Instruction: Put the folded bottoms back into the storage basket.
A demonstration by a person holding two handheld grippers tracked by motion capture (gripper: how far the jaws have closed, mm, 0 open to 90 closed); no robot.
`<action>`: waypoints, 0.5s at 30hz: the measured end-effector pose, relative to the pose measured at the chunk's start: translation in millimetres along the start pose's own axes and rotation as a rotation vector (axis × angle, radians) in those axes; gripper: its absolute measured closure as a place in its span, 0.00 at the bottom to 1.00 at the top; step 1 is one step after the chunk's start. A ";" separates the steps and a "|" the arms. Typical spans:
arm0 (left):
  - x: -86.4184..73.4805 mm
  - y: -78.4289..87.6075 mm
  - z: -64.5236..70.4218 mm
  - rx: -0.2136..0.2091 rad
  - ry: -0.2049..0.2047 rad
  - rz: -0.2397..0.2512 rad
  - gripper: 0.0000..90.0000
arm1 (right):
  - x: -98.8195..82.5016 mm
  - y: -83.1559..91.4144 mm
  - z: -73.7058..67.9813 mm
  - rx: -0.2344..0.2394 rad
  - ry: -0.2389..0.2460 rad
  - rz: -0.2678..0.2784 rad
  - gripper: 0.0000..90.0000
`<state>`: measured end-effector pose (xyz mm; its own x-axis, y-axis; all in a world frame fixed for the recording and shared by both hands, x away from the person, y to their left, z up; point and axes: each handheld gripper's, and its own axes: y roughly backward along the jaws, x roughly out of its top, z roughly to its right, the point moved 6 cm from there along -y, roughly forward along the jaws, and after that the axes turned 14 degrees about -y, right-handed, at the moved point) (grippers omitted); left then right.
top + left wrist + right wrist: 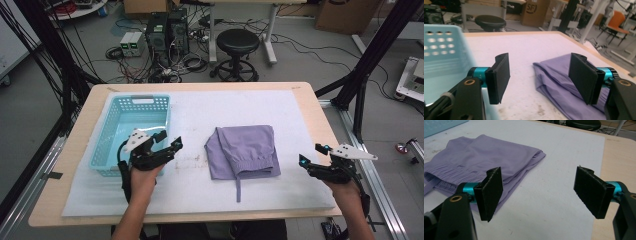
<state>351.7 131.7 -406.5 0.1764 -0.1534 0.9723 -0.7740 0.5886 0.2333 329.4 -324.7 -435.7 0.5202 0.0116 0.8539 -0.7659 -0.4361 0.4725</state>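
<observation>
White padding [190, 175] covers table; folded purple garment [245, 150] mid-mat, right of teal basket [112, 145]. Left gripper [167, 141] and right gripper [314, 154] gape empty, flanking it, probably for pickup.

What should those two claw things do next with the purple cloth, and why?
Probably the left gripper should slide over to the folded purple cloth: both grippers are open and empty, the cloth lies untouched between them, the right gripper waits beside it, and a blue basket stands nearby.
</observation>
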 end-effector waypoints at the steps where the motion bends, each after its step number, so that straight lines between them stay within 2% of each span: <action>1: 0.1 -4.3 5.2 -0.010 -0.006 -0.004 0.40 | -0.3 -0.3 0.4 0.000 0.003 0.000 0.26; 4: -1.6 -17.7 18.7 -0.038 -0.039 -0.026 0.45 | -0.8 -0.7 0.3 0.001 0.001 -0.003 0.26; 10: -11.5 -46.9 38.4 -0.061 -0.042 -0.095 0.45 | -0.9 -1.0 -0.1 0.004 0.002 -0.005 0.26; 15: -20.8 -66.5 45.2 -0.058 -0.044 -0.151 0.44 | -0.2 0.0 1.2 0.006 -0.001 0.002 0.26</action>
<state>372.0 59.9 -442.9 0.2604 -0.2771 0.9249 -0.7044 0.6006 0.3782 329.8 -325.8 -436.1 0.5189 0.0102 0.8548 -0.7647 -0.4414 0.4695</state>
